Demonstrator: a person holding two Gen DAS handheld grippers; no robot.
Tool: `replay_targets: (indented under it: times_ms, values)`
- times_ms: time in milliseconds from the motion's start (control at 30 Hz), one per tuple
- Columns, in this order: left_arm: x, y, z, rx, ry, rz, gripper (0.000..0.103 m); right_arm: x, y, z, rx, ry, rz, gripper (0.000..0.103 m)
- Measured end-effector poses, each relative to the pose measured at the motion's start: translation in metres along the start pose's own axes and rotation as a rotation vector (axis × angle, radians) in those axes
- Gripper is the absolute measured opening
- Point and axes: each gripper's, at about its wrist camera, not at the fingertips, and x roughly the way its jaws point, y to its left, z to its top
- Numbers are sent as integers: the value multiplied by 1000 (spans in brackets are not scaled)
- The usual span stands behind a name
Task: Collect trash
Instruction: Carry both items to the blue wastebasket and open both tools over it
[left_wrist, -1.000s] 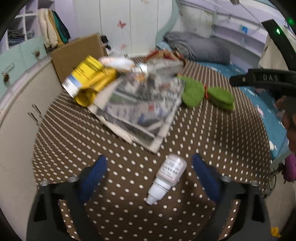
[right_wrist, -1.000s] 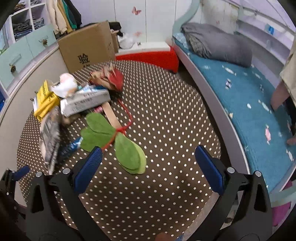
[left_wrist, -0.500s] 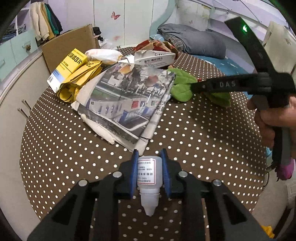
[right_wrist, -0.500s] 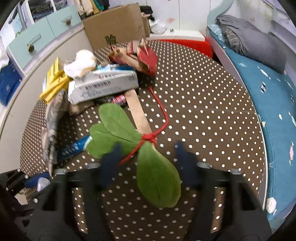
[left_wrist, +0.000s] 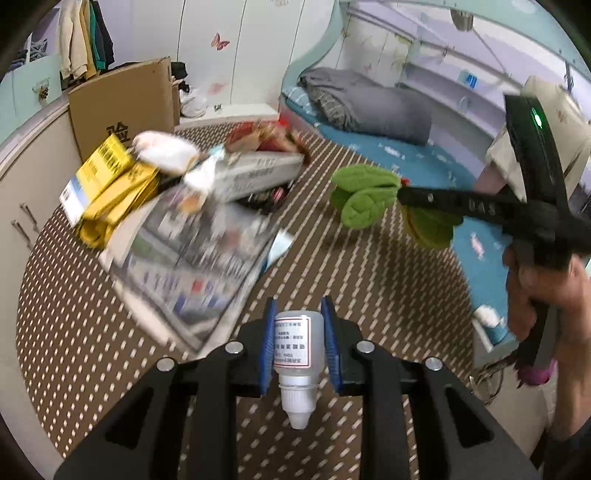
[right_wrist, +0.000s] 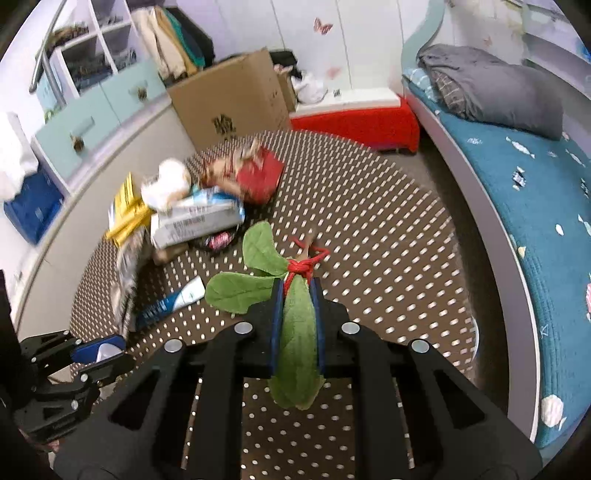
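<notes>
Trash pile beyond jaws motion-blurred, left gripper (left_wrist: 298, 343) clamps one dropper bottle (left_wrist: 295, 354), right gripper (right_wrist: 297, 325) jaws closing on one three-leaf sprig (right_wrist: 295, 332) above bench (right_wrist: 388, 258).

- Dropper bottle (left_wrist: 294, 343): smooth translucent white plastic with a paper label.
- Leaf bundle (right_wrist: 284, 295): matt green leaves with a soft sheen, bound with red cord.
- Worktop (right_wrist: 388, 236): covered in matt brown cloth with white dots.
- Newspaper (left_wrist: 199, 254): thin printed paper.
- Tool pads (left_wrist: 266, 343): you see matt blue padding on black plastic.
</notes>
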Motion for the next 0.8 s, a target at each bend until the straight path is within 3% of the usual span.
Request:
replay_targets:
  times_ms: [333, 500, 667, 800]
  values:
    - [-1, -40, 74, 30, -126, -71, 23, -63, -34, 39, 65, -183, -18, 14]
    - [12, -80, 117, 63, -165, -135, 23, -95, -82, 54, 142, -264, -85, 14]
    - [45, -124, 157, 94, -136, -221, 23, -103, -141, 53, 245, -275, -183, 14]
    - [80, -168, 173, 140, -81, -271, 23, -80, -200, 39, 352, -204, -256, 15]
